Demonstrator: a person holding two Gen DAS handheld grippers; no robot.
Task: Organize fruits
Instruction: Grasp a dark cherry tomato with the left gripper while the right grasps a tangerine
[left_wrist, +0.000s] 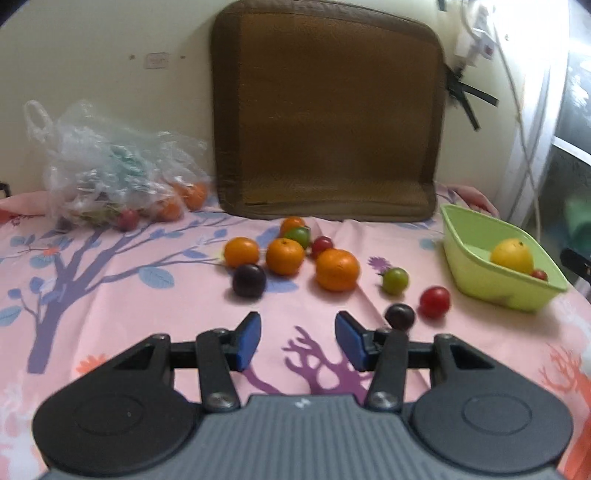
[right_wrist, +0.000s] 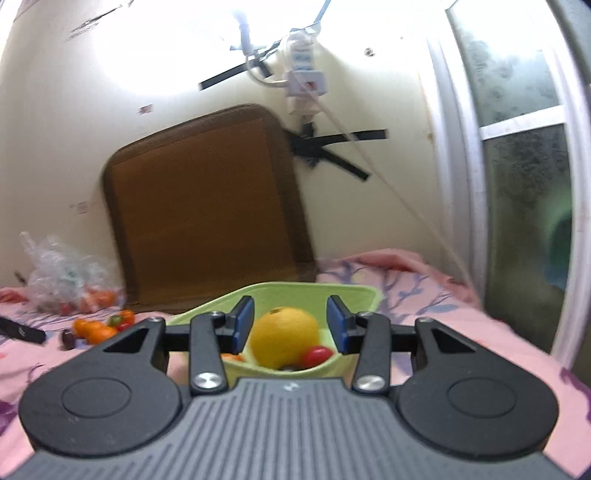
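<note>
Several fruits lie loose on the pink flowered sheet (left_wrist: 110, 295): oranges (left_wrist: 337, 269), dark plums (left_wrist: 249, 280), green fruits (left_wrist: 395, 281) and a red one (left_wrist: 435, 302). My left gripper (left_wrist: 297, 341) hovers open just short of them, nothing between its blue pads. A light green bin (left_wrist: 491, 291) at the right holds a yellow citrus (left_wrist: 512, 255) and a small red fruit (left_wrist: 539, 274). My right gripper (right_wrist: 291, 325) stands open at the bin (right_wrist: 354, 295), with the yellow citrus (right_wrist: 284, 338) seen between its fingers, untouched, and the red fruit (right_wrist: 316, 355) beside it.
A clear plastic bag (left_wrist: 107, 173) with more fruit sits at the back left. A brown cushion (left_wrist: 325, 122) leans on the wall behind the fruits. Cables and a power strip (right_wrist: 306, 74) hang on the wall, with a window (right_wrist: 524, 184) to the right.
</note>
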